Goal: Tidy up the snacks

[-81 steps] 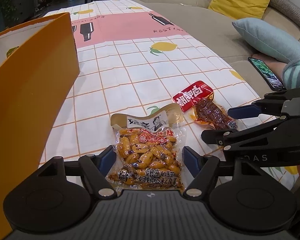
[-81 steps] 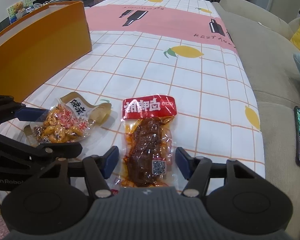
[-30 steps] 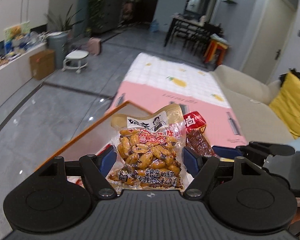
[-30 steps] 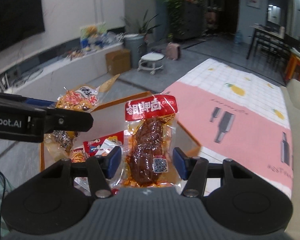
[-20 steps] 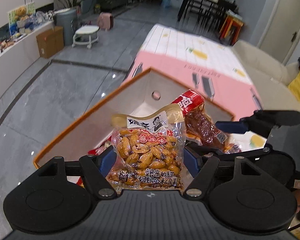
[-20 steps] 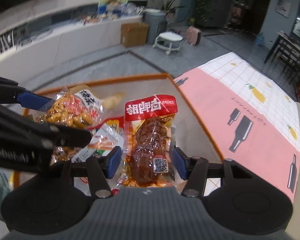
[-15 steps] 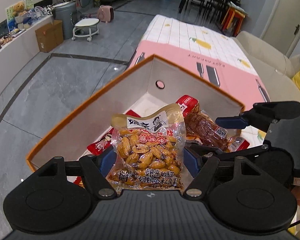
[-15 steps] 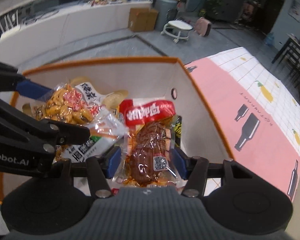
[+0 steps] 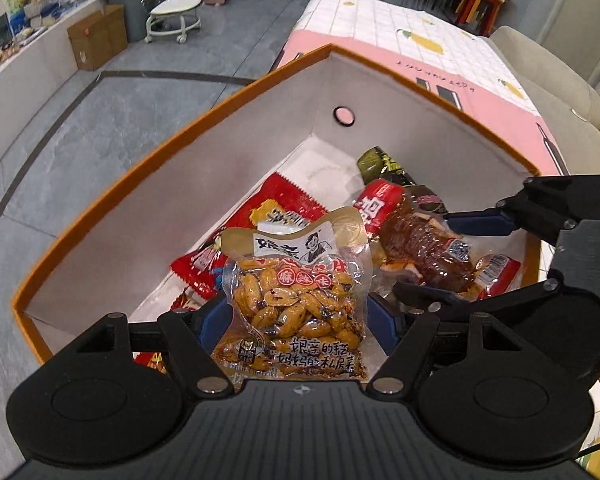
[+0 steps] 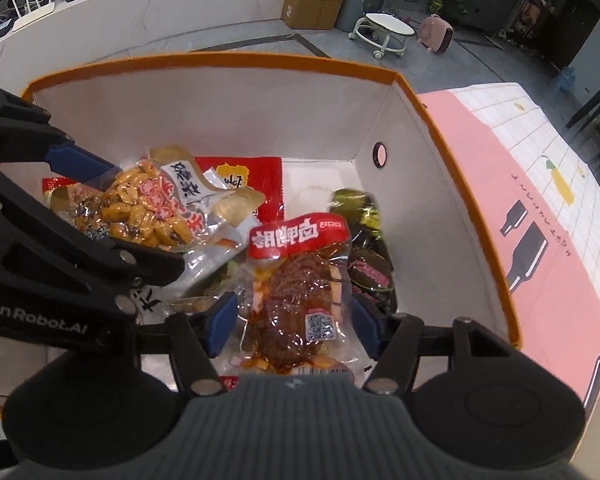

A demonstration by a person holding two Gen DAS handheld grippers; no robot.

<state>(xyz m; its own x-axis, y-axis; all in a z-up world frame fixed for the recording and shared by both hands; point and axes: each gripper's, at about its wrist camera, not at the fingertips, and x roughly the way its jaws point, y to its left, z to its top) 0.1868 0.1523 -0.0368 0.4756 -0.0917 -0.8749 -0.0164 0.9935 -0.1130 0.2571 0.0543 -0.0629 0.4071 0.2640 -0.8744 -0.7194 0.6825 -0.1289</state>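
Note:
An orange box with a white inside holds several snack packets. My left gripper is shut on a clear pack of yellow spiced beans, held just above the packets in the box. From the right wrist it shows at the left. My right gripper is low inside the box and its jaws are opening. The red-topped pack of brown meat lies tilted between them on other packets, with a gap at the left pad. The left wrist view shows this pack beside the beans.
Inside the box lie a red packet and a dark green packet. The box wall has a round hole. A pink and white tablecloth lies beyond the box's right rim. Grey floor, a cardboard carton and a white stool lie past the box.
Both grippers have come down from above the box rim to inside the box. The meat pack has tilted and sunk between the right jaws, which have widened. The beans stay gripped.

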